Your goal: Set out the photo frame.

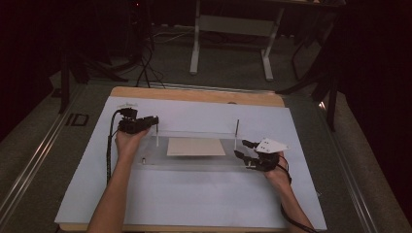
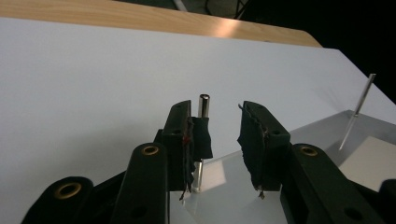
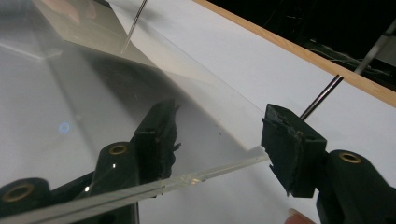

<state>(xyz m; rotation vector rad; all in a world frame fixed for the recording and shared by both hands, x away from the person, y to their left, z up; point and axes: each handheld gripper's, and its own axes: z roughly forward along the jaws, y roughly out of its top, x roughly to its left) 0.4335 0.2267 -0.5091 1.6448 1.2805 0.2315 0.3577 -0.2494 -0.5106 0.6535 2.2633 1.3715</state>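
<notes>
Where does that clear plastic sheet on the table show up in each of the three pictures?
High view: the clear sheet lies mid-table on the white paper, between the two grippers.
Left gripper view: its corner shows low, between the jaws, running right.
Right gripper view: it fills the left; its edge runs between the jaws.
Shared landmark: the tan card under the sheet.

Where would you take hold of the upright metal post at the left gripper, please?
Grip the metal post on its bare upper shaft, coming in level from the near side. It stands upright on the clear plate, and the left hand-held gripper already has open jaws beside it.
</notes>
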